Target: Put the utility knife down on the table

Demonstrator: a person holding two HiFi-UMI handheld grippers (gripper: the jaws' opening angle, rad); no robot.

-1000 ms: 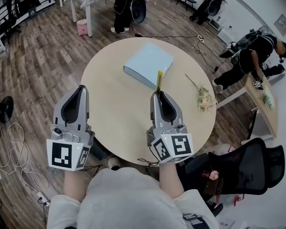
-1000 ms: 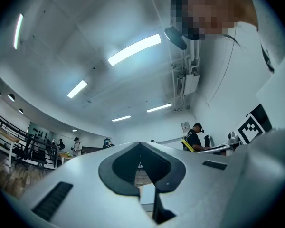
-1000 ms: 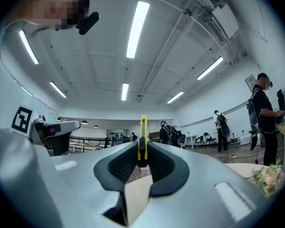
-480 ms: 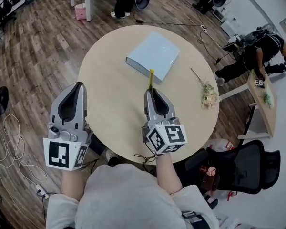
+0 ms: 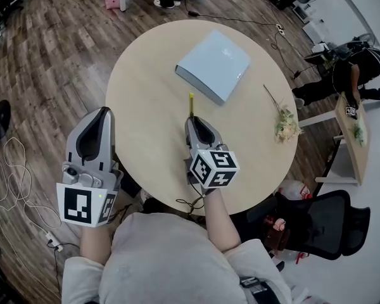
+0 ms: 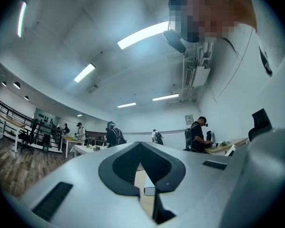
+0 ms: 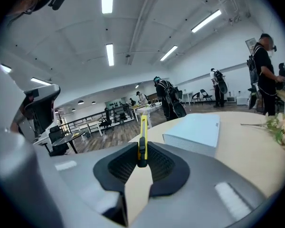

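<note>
Clamping the utility knife [image 5: 191,102] by its near end, tip pointing far, the right gripper [image 5: 192,120] is hovering over the middle of the table [image 5: 142,75], seemingly for a clear set-down; the left gripper [image 5: 100,114], jaws closed on nothing, is idling near-left

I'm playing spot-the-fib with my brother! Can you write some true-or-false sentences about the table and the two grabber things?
1. The right gripper holds a yellow utility knife. True.
2. The utility knife lies flat on the table. False: it is clamped between the right gripper's jaws, and its end sticks out past them.
3. The left gripper holds the flowers. False: its jaws are shut on nothing, and the flowers lie on the table near its right edge.
4. A pale blue box lies on the round table. True.
</note>
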